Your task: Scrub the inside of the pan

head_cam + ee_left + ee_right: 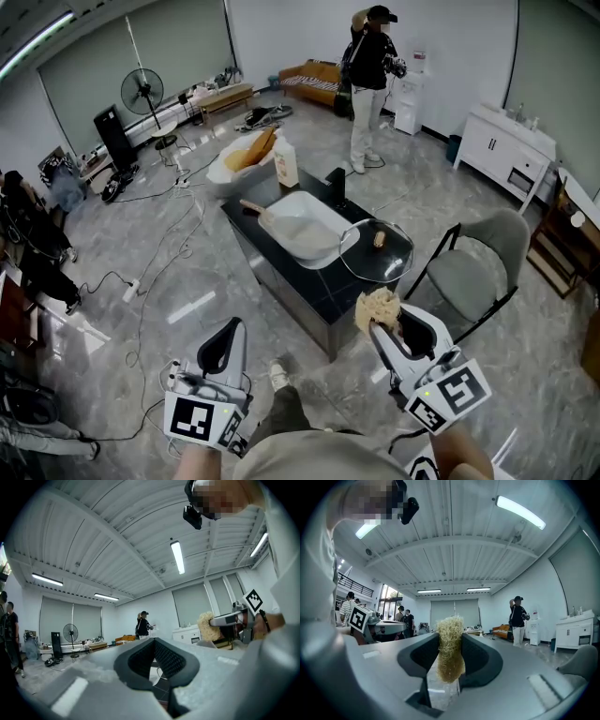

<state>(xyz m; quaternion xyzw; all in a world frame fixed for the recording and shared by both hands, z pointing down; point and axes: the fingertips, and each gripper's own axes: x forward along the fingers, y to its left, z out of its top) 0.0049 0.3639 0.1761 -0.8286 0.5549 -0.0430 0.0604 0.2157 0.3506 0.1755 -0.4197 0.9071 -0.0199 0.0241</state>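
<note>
Holding a yellow scrubber (450, 654), the right gripper (389, 323) has its fingers (483, 660) clamped on both sides of it, and the fluffy top pokes out past the tips. The scrubber looks soft, light and springy, so it should squash a bit when it is pushed down. The left gripper (225, 330) has its fingers (171, 660) pressed together with nothing in between. Both grippers hang in the air on the near side of the black desk (309, 281) and touch nothing on it. From so far up it is hard to be sure, but I think the pan (302, 230) is the white, deep thing in the middle of the desk. It sits at about 11 o'clock from the scrubber and at about 1 o'clock from the left gripper, and it is well apart from both. Its brown handle (251, 207) sticks out at the pan's 10 o'clock. A round see-through lid (389, 258) lies at the pan's 4 o'clock, just beside its rim, so the pan is open on top. The pan looks hard and stiff, and maybe a little heavy. Its white inside looks smooth, so it may slide around on the shiny desk when it gets rubbed. The best place to hold it is the brown handle, and the empty left gripper is on that side. Then the scrubber can go down into the white inside.
</note>
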